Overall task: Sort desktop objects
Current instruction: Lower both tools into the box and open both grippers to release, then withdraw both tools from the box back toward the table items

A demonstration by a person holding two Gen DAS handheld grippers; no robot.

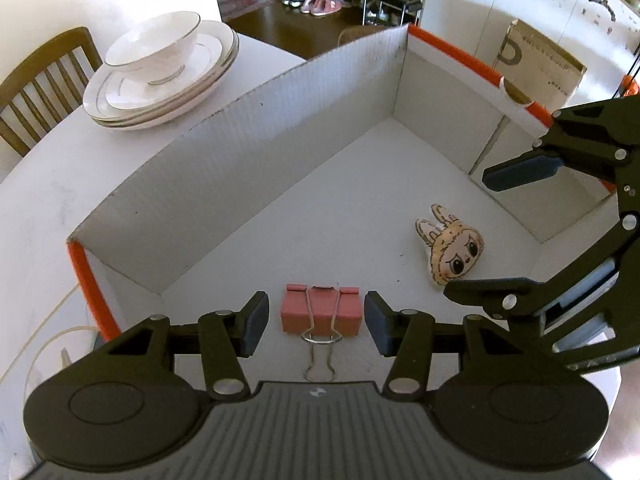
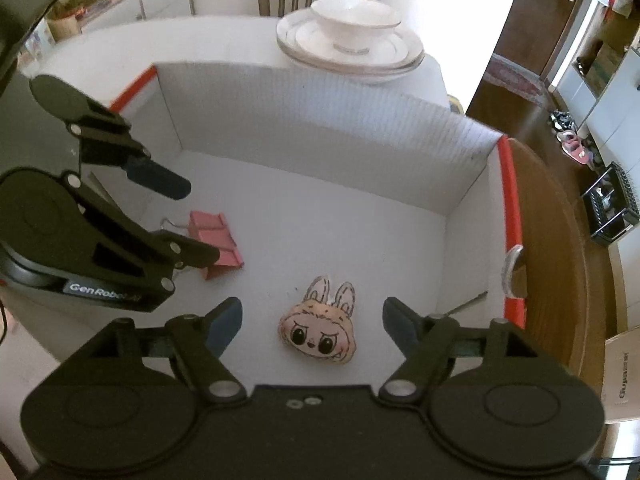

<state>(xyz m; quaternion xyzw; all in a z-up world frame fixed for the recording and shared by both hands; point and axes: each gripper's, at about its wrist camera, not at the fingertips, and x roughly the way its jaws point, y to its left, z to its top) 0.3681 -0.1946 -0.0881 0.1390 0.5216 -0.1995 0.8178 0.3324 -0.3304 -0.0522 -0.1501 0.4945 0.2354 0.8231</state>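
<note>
Your left gripper (image 1: 316, 322) hangs over the white box (image 1: 256, 136), jaws apart, pink binder clip (image 1: 322, 314) lying between the pads, untouched. Rabbit-eared charm (image 1: 450, 246) lies further right. Your right gripper (image 1: 472, 236) reaches in, jaws wide. Stacked plates (image 1: 160, 92) sit beyond the box.

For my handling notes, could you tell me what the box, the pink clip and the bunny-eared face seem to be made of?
Box: white corrugated cardboard, matte; fine ribbing shows on its walls, orange along some rims.
Pink clip: likely painted sheet metal with bare shiny wire handles.
Bunny-eared face: looks soft, perhaps printed fabric or a padded sticker; I cannot tell which.
</note>
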